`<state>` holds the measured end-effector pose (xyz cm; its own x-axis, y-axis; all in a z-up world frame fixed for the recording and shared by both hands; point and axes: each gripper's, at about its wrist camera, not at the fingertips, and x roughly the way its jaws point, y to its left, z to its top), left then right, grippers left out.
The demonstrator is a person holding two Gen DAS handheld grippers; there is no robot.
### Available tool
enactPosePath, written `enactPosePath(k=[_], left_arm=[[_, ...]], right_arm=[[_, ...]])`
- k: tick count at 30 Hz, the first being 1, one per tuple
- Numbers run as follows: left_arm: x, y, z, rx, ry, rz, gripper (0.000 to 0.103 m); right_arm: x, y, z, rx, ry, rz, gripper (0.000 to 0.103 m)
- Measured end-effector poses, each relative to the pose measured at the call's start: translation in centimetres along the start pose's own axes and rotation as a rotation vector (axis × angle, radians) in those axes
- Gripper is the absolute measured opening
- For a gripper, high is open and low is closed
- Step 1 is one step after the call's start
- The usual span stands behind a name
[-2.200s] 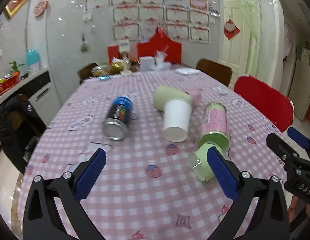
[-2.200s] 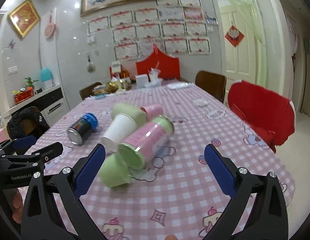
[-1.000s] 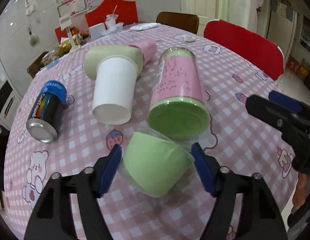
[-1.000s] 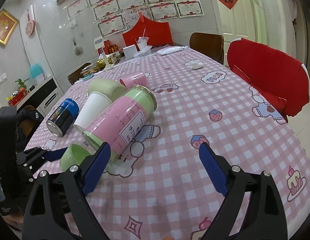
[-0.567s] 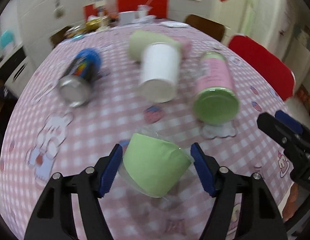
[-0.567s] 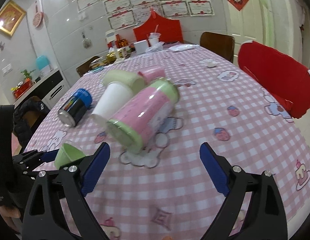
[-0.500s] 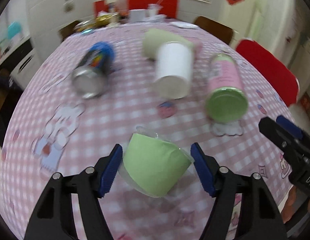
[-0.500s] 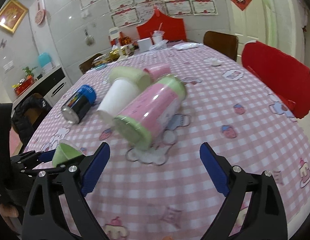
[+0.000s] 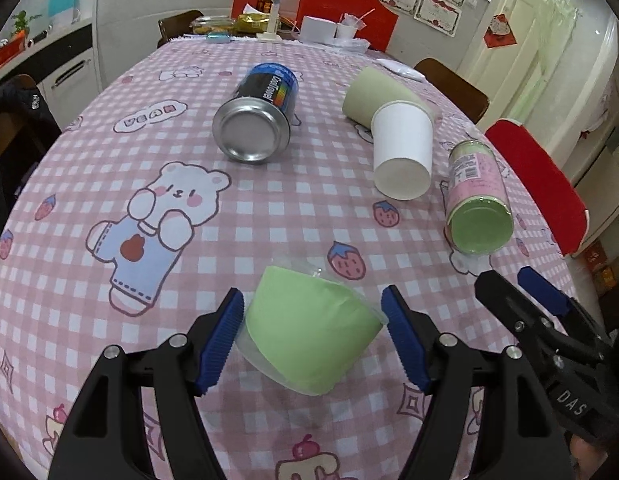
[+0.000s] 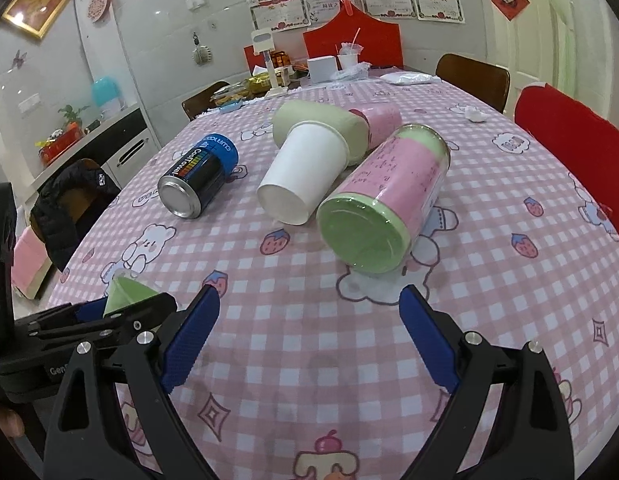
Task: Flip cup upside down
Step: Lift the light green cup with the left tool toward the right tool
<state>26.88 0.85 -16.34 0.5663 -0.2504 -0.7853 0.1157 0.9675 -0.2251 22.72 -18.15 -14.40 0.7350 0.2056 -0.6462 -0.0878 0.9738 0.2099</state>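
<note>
My left gripper [image 9: 312, 320] is shut on a green cup with a clear plastic rim [image 9: 309, 328], held tilted just above the pink checked tablecloth [image 9: 269, 200], its narrow bottom pointing away from the camera. In the right wrist view the same green cup [image 10: 127, 292] shows at the lower left between the left gripper's fingers [image 10: 121, 312]. My right gripper [image 10: 309, 320] is open and empty, low over the cloth near the table's front edge.
Lying on the table are a blue and black can [image 9: 257, 120], a white paper cup [image 9: 403, 156] nested in a beige cup [image 9: 373, 92], a pink cup [image 10: 379, 120] and a pink and green canister [image 9: 475, 196]. Red chairs [image 10: 569, 152] stand at the right.
My left gripper closed on the green cup, lifted it and carried it left, away from the canister. The right gripper stayed open and shifted slightly.
</note>
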Motion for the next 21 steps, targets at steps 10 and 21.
enactPosePath(k=[10,21], left_arm=[[-1.2,1.0,0.3,0.032,-0.045,-0.033,0.074],[-3.5,3.2,-0.4,0.036,-0.095,-0.068,0.077]], right_arm=[[-0.6,0.9,0.4,0.074,-0.003,0.022,0.09],[-0.3,2.3,0.2,0.179,0.048,0.118,0.091]])
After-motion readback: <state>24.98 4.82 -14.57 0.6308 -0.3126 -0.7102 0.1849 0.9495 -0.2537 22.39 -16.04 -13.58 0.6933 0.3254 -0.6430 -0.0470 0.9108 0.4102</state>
